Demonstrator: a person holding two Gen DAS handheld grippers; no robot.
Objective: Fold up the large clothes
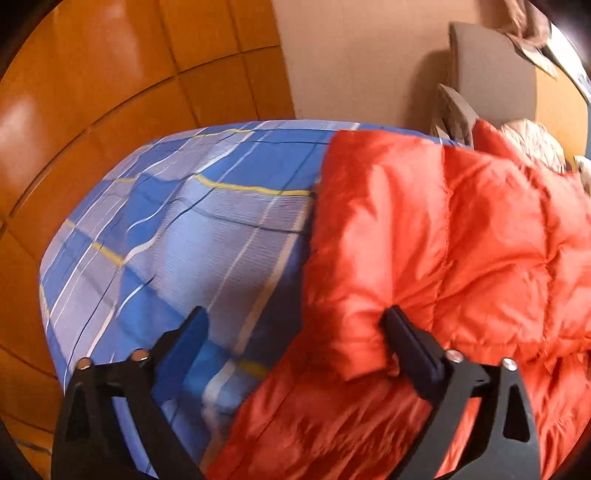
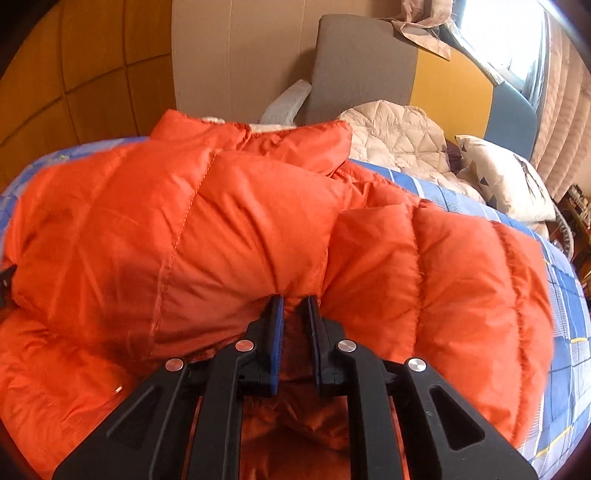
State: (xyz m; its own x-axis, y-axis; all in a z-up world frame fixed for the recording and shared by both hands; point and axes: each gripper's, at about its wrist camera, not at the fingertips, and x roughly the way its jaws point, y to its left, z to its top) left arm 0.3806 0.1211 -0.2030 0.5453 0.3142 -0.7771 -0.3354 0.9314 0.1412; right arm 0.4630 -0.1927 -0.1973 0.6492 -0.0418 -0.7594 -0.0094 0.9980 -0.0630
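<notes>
An orange quilted puffer jacket (image 2: 207, 229) lies on a bed with a blue plaid sheet (image 1: 177, 221). In the left wrist view the jacket (image 1: 461, 229) fills the right half. My left gripper (image 1: 295, 321) is open wide, its right finger pressing into the jacket's left edge and its left finger over the sheet. My right gripper (image 2: 295, 306) is nearly closed, its jaws pinching a fold of orange fabric between two padded sections. A folded sleeve or flap (image 2: 443, 295) bulges to the right of it.
A cream quilted garment (image 2: 399, 140) and a patterned pillow (image 2: 506, 177) lie at the head of the bed. A grey and yellow headboard (image 2: 369, 62) stands behind. Wooden panelling (image 1: 92, 92) runs along the left. A bright window (image 2: 498, 33) is at the upper right.
</notes>
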